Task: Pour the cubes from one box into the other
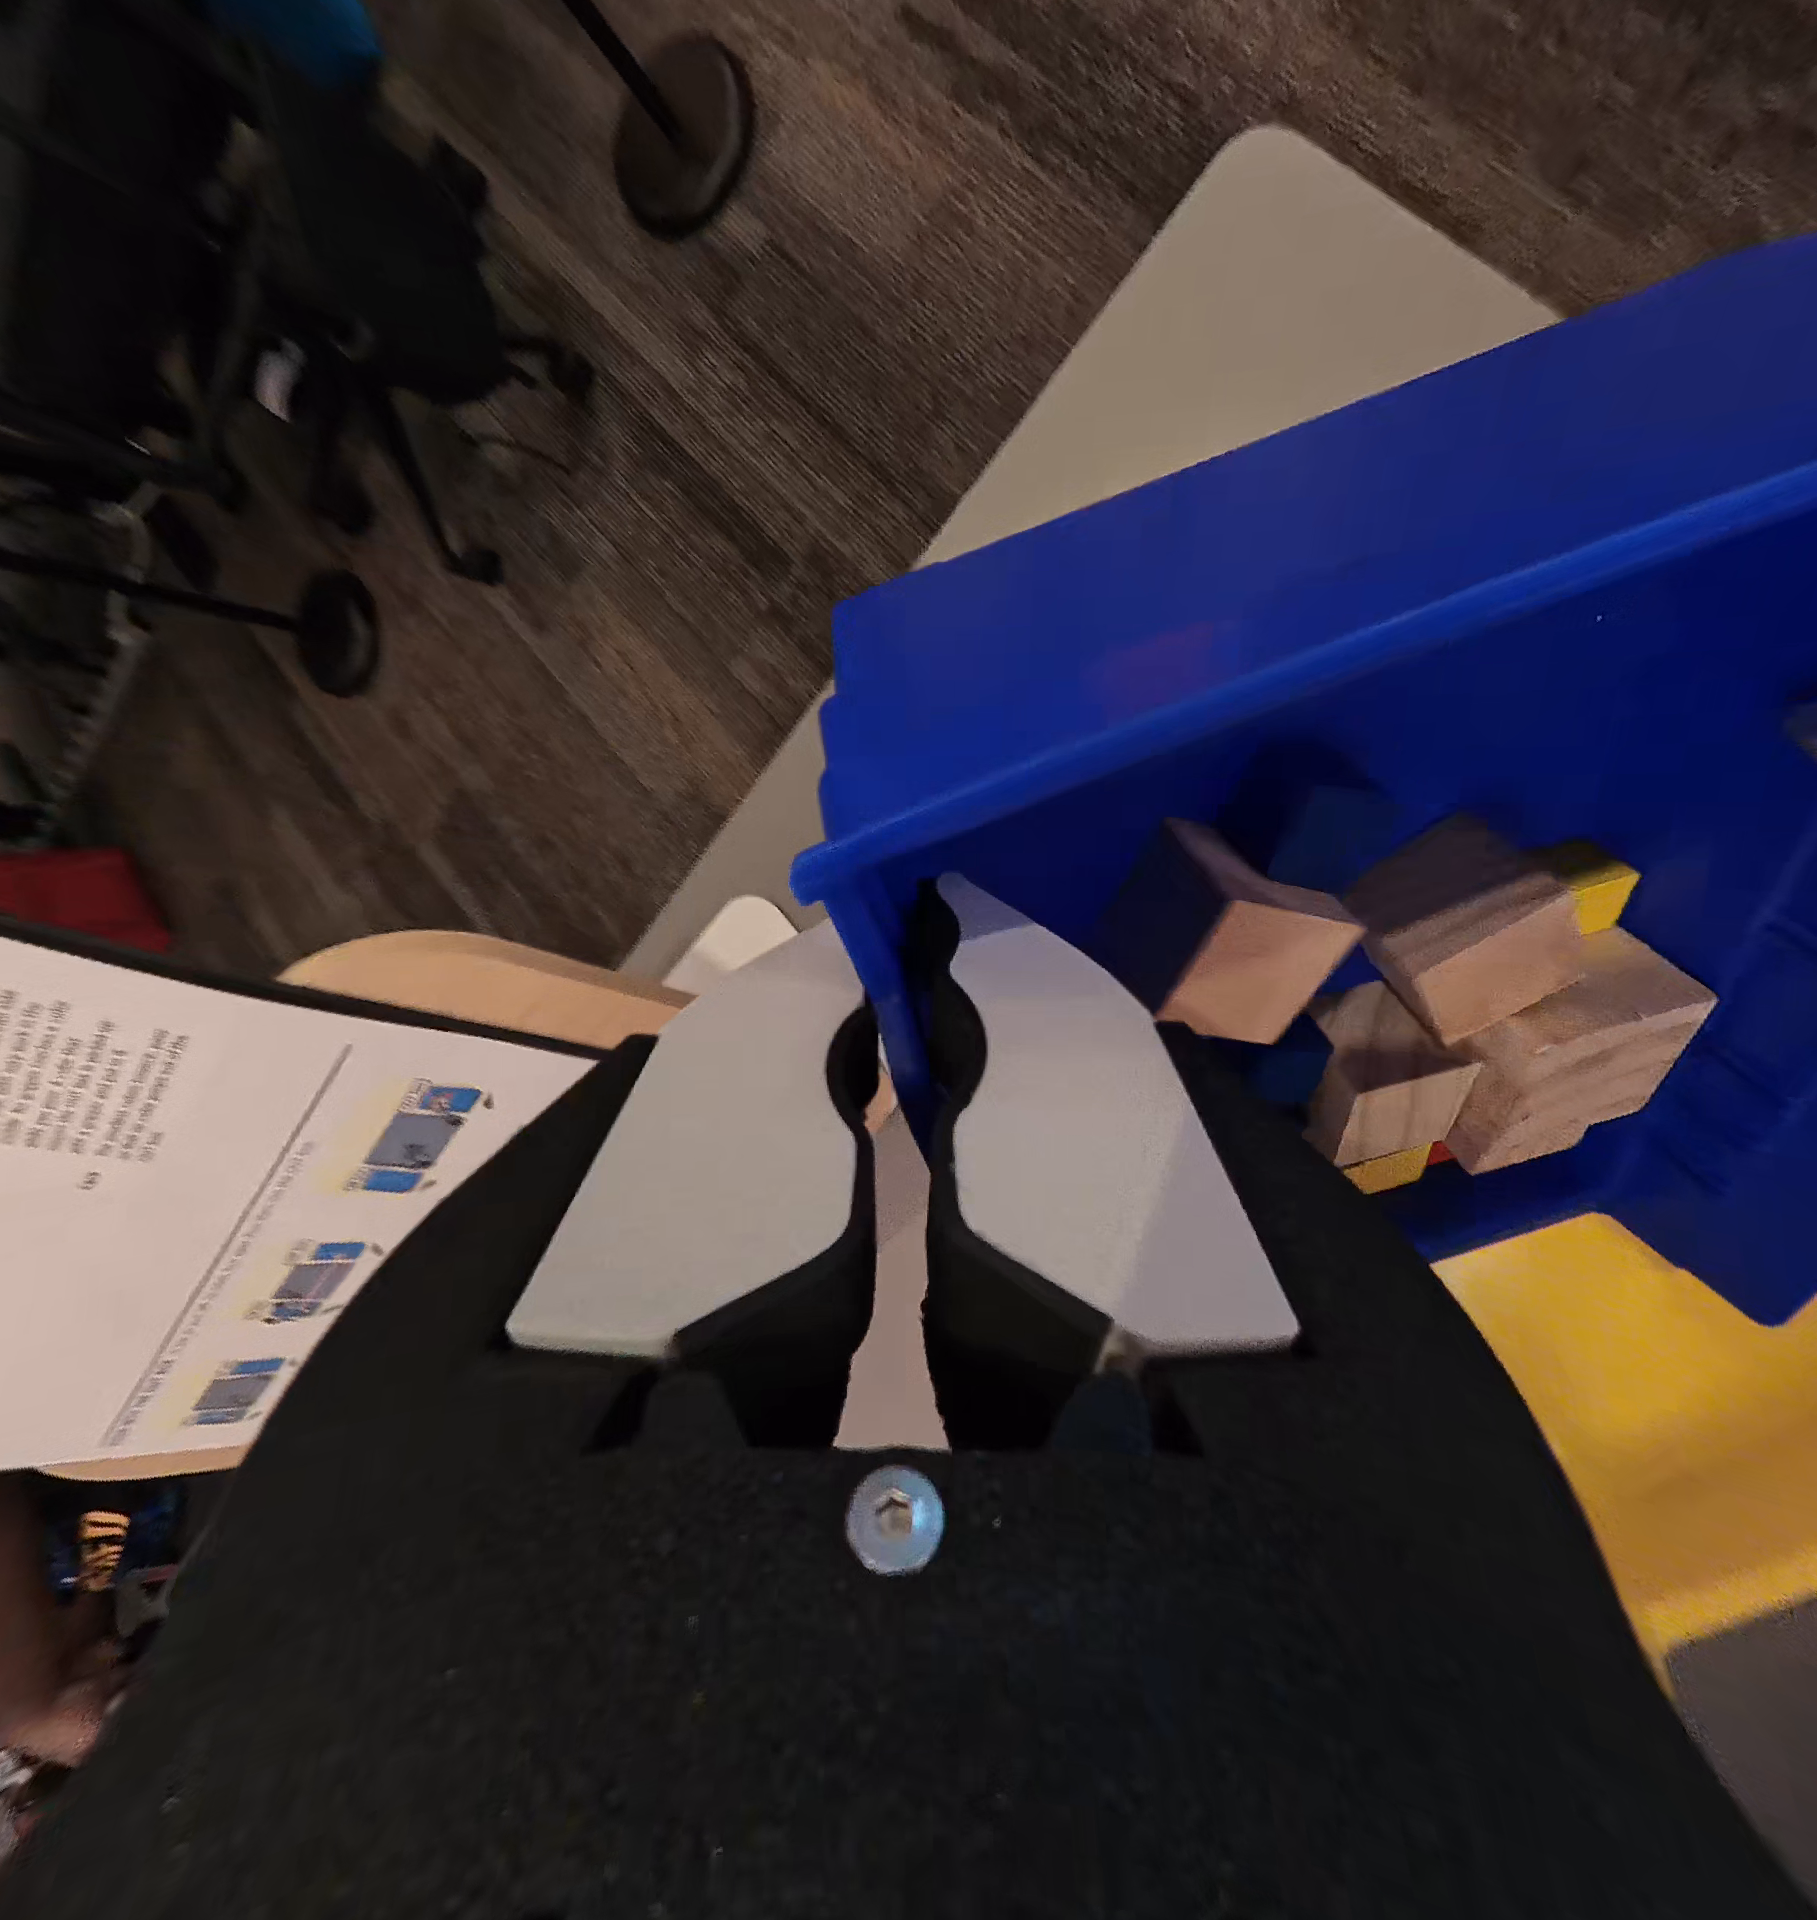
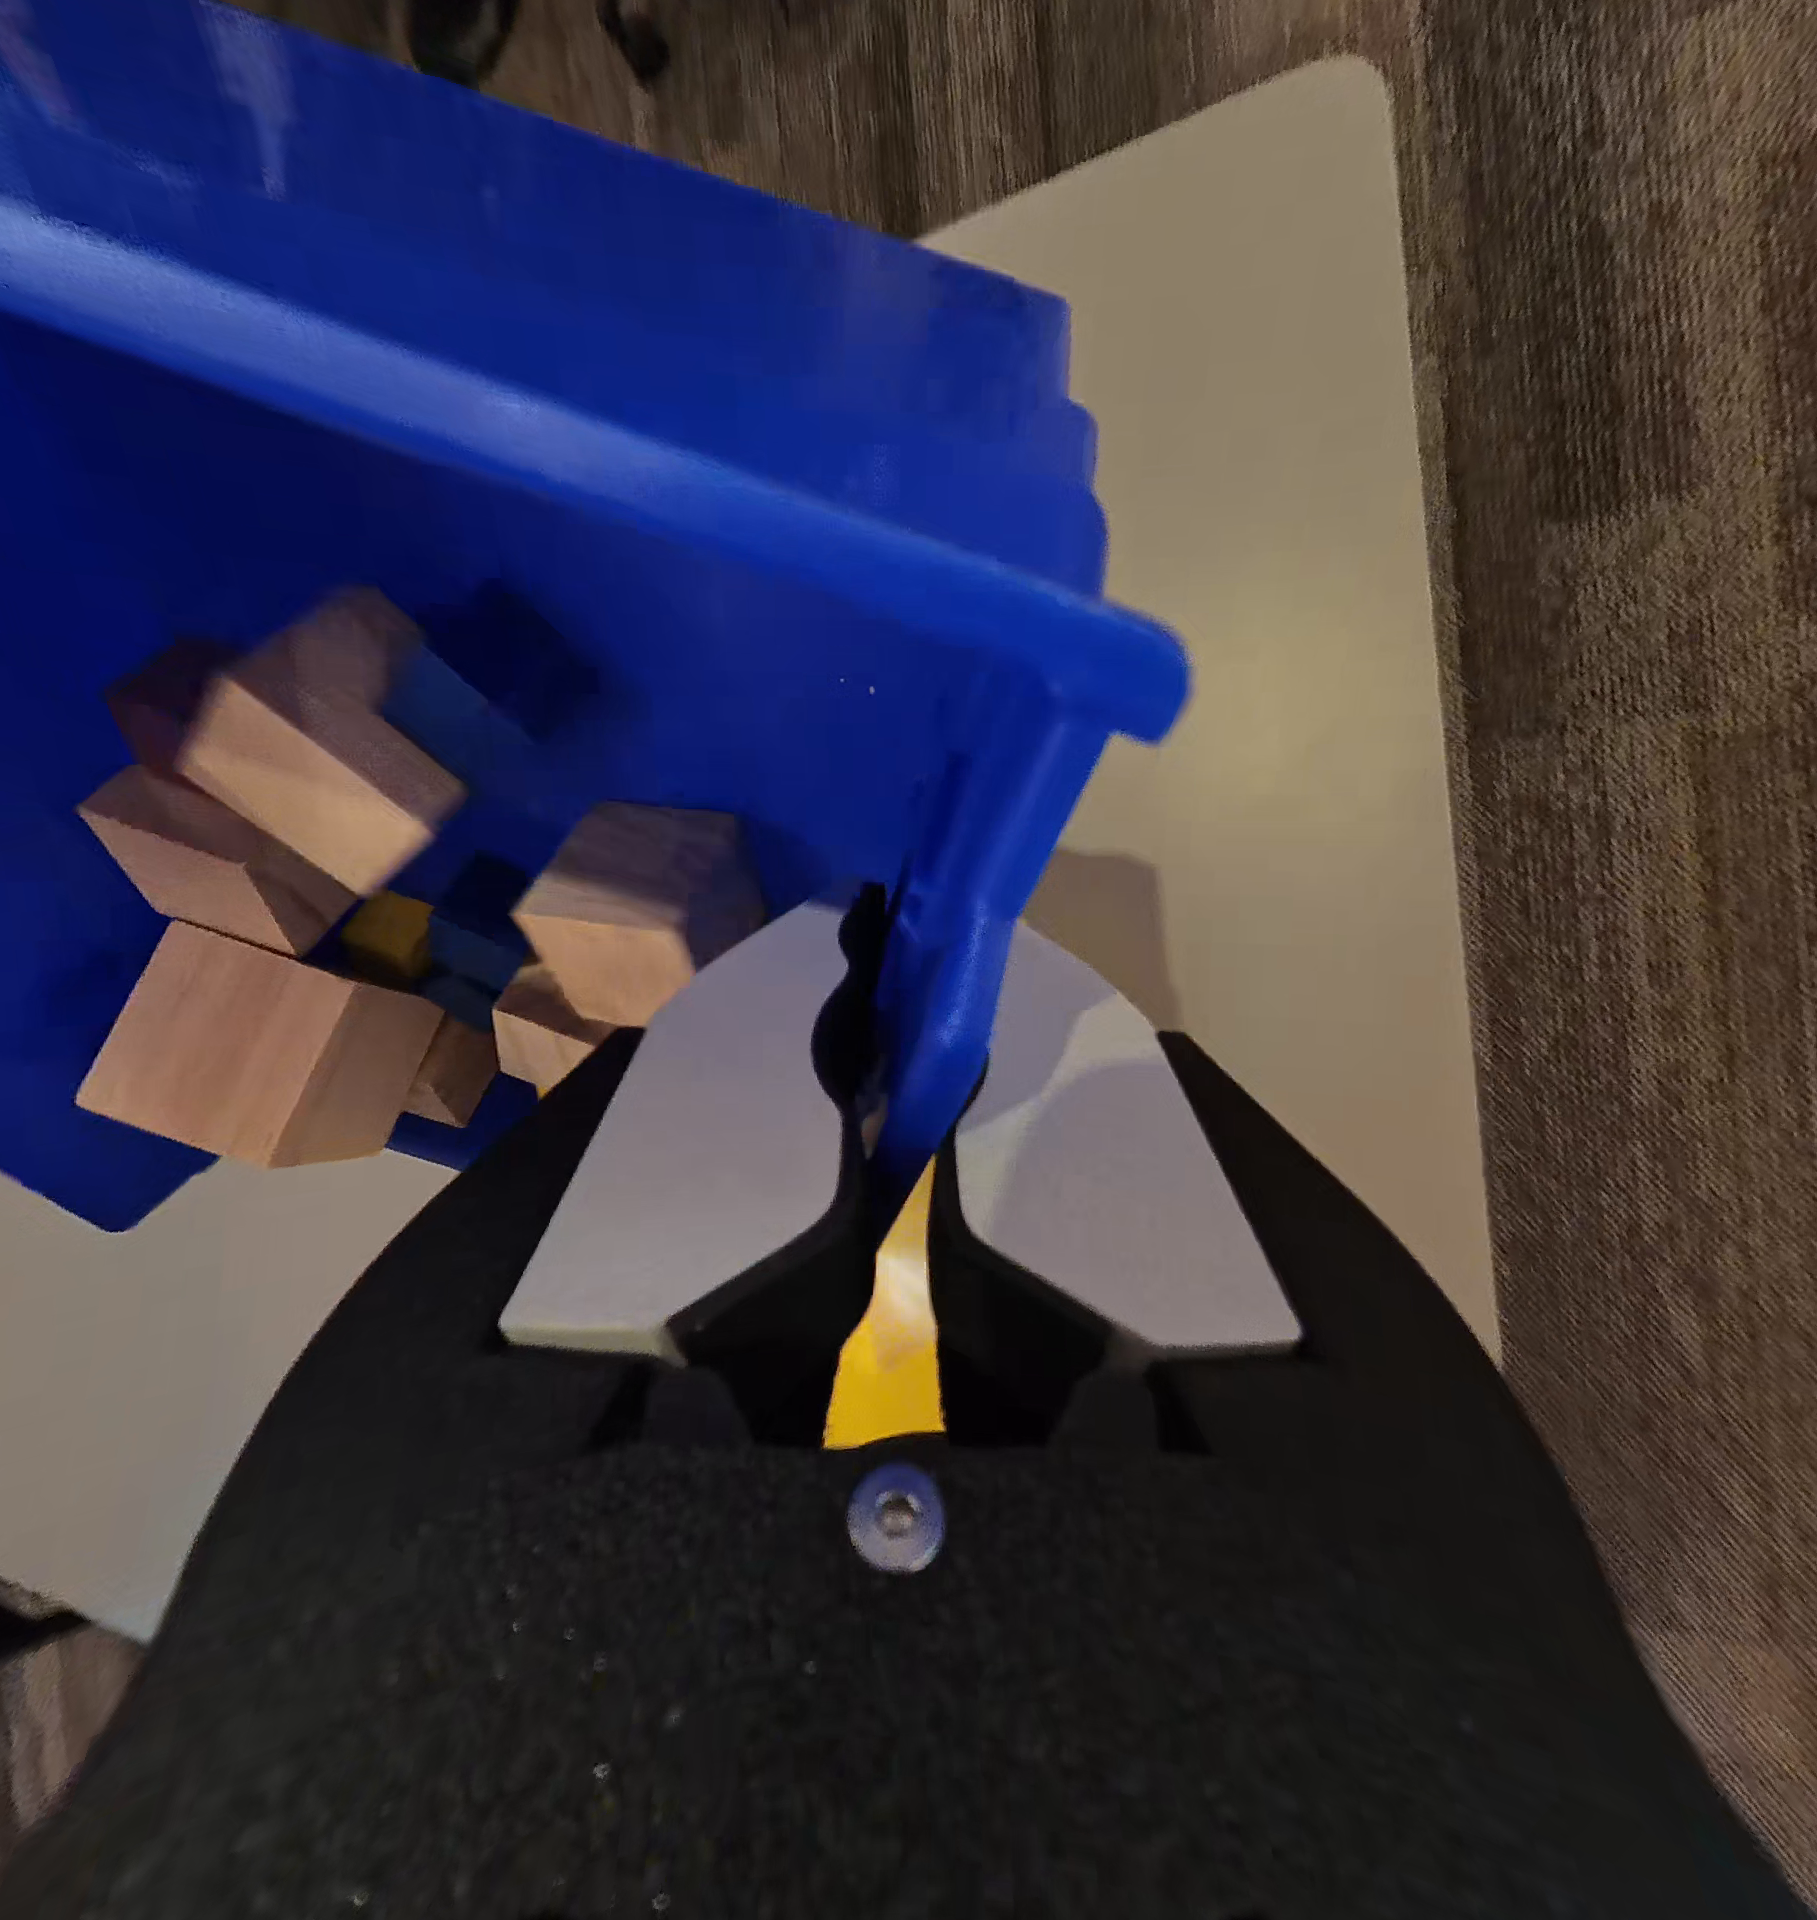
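At nine o'clock lies a printed sheet [image 1: 156, 1195]. The left gripper [image 1: 909, 997] is clenched on one smooth plastic wall of the tilted blue box [image 1: 1351, 623]; the right gripper [image 2: 899, 997] grips the opposite wall. Square-edged wooden cubes [image 1: 1486, 935] tumble inside, above a yellow box [image 1: 1610, 1434] at five o'clock on the pale tabletop [image 2: 1278, 779].

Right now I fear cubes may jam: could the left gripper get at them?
Probably not: the left gripper is shut on the blue box wall, so it isn't free, though the cubes lie close beside it.
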Available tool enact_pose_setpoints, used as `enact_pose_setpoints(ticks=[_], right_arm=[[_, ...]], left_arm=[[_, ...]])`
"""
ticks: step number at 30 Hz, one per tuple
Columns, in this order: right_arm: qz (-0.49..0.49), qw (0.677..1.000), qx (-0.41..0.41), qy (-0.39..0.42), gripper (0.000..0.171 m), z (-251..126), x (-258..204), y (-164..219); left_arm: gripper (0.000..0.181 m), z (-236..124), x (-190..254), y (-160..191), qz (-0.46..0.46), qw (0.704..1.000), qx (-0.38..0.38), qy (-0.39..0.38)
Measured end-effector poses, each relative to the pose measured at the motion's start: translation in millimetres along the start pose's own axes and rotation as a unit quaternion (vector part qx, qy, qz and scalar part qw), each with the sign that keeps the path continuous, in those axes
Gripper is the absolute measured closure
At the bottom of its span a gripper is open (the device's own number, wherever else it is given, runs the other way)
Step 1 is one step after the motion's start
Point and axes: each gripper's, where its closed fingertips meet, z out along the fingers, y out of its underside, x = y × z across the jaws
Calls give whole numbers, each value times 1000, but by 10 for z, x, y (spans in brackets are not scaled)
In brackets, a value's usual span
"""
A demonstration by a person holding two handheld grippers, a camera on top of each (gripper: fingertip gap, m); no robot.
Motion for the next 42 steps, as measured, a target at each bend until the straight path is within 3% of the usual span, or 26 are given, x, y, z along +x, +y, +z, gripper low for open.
enact_pose_setpoints(ticks=[13,24,42], right_arm=[[56,987,139,-63,166,-23,268,99],[46,972,218,-70,166,-176,362,156],[20,936,344,-69,166,-428,288,333]], left_arm=[[176,-348,423,-186,83,990,65,-97],[176,-590,647,-176,99,978,124,-133],[176,-1049,927,211,108,935,256,-222]])
